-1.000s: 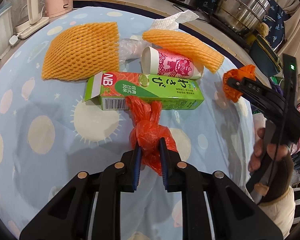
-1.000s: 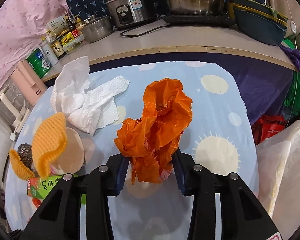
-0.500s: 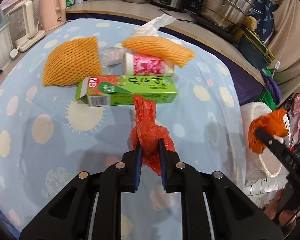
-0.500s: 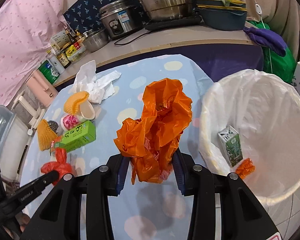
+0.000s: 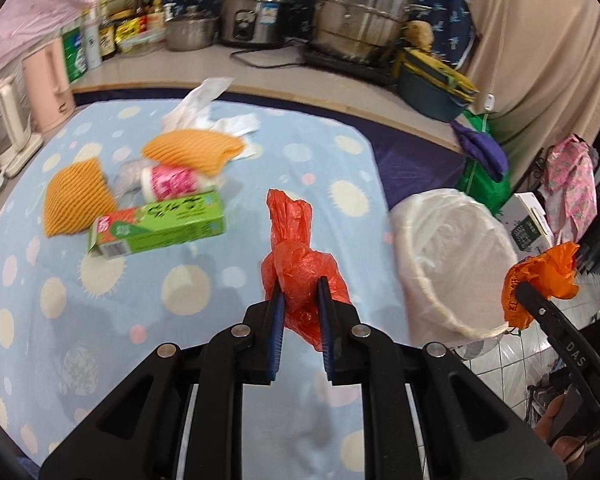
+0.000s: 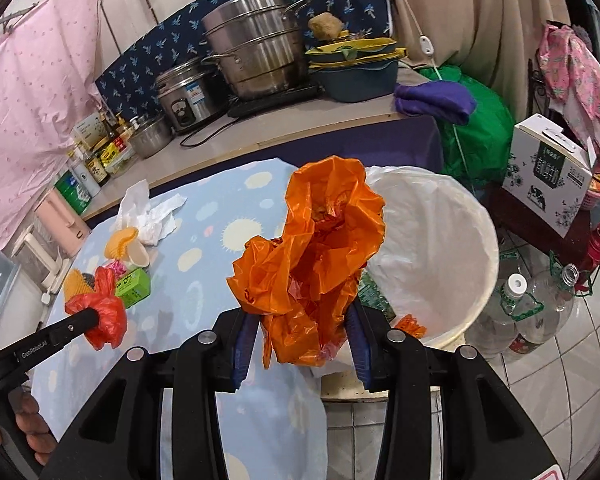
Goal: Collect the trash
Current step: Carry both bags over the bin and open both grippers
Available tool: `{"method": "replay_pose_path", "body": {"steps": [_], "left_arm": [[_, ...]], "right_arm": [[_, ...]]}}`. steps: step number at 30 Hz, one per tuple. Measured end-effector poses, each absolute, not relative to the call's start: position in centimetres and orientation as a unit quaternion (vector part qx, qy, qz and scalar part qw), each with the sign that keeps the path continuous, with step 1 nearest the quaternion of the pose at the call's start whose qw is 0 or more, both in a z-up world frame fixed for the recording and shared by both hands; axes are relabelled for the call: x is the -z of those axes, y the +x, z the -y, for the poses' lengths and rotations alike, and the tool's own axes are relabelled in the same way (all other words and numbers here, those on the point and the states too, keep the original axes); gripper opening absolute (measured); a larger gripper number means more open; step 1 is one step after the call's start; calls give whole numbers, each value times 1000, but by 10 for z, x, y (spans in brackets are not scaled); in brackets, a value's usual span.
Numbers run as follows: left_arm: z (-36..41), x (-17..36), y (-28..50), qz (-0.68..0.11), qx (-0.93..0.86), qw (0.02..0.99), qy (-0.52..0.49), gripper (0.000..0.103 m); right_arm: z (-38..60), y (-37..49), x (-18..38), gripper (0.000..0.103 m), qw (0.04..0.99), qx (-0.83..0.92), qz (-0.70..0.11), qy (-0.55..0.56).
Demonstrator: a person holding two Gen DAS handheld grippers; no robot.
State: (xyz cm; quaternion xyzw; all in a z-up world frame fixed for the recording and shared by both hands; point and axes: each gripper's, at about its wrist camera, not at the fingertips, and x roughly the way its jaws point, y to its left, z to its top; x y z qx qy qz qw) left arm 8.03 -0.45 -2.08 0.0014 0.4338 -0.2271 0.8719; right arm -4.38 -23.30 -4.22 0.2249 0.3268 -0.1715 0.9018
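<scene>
Left gripper [image 5: 299, 300] clenched on red bag [image 5: 296, 256] above the counter [image 5: 204, 296], right gripper [image 6: 302, 320] clenched on orange bag [image 6: 320, 248] beside the bin [image 6: 460, 240]: light plastic, likely to snag and miss.

"DAS" is printed on the arm of the right gripper [image 5: 518, 294], at the lower right of the left wrist view. "GenRobot.AI" is printed on the left gripper [image 6: 94, 318], at the lower left of the right wrist view. Other labels are too blurred to be read.

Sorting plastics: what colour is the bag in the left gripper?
Red bag, seen best in the left wrist view.
</scene>
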Motion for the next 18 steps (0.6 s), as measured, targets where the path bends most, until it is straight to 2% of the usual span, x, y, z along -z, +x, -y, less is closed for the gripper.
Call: {"method": "replay_pose_path", "body": {"steps": [9,18], "left_arm": [[76,-8,67,-402,287,869,28,15],[142,-1,58,-397,315,860,69,15]], "right_arm": [[272,-56,42,40,896,198,-314,243],[298,-52,57,40,888,198,-323,262]]}}
